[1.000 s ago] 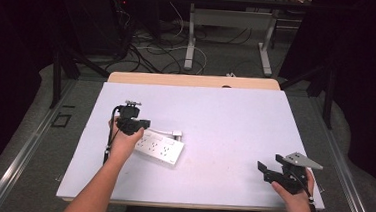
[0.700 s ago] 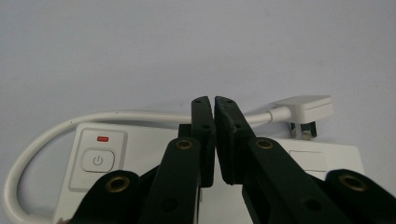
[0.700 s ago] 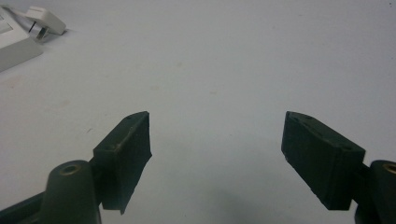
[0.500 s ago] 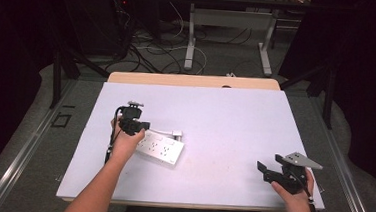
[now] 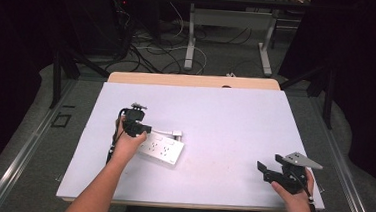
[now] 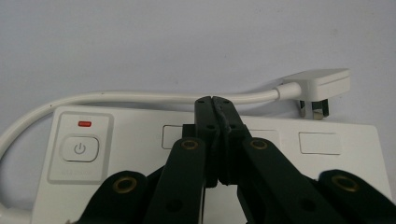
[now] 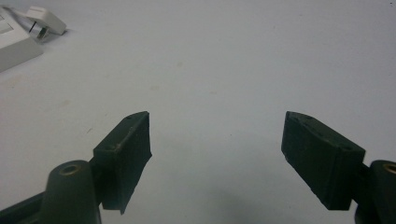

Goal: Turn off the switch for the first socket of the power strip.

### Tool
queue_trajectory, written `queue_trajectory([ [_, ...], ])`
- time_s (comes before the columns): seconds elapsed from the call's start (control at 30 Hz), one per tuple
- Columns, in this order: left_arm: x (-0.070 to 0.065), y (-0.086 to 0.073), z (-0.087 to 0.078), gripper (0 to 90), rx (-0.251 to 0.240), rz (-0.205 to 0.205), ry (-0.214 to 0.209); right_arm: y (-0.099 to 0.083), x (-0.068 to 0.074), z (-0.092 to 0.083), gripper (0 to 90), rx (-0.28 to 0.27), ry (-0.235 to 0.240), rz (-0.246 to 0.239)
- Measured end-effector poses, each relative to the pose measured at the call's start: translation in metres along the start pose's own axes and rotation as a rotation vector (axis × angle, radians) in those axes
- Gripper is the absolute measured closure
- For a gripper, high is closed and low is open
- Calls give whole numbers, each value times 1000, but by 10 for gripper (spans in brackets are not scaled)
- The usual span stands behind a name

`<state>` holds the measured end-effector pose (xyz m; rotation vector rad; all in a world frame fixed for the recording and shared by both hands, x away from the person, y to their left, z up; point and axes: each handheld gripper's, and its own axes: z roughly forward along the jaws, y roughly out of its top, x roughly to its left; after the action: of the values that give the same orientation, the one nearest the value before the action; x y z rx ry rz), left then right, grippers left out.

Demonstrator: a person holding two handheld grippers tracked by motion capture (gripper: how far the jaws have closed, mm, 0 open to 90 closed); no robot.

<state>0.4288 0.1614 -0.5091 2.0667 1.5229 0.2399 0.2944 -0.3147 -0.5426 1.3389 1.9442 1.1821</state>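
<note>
A white power strip (image 5: 162, 149) is shown lying left of centre on the white table (image 5: 235, 119), its plug (image 6: 322, 85) resting just beyond it, with the left gripper (image 6: 213, 100) held over it, fingers clenched on nothing, while the right gripper (image 7: 217, 140) is held well apart, fingers released.

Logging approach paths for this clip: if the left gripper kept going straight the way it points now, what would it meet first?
The left gripper, jaws shut, sits over the power strip. Straight ahead, it would meet the white cable running along the strip's far edge, if low enough; height is unclear. Beyond is bare table.
</note>
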Motion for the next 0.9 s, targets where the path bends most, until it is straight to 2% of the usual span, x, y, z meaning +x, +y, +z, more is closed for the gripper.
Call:
queue_trajectory([
  [0.3,-1,-2,6,899,20,-4,1,0,0,0,235,-2,2,-5],
  [0.9,-3,-2,7,900,14,2,17,0,0,-1,235,-1,0,-7],
])
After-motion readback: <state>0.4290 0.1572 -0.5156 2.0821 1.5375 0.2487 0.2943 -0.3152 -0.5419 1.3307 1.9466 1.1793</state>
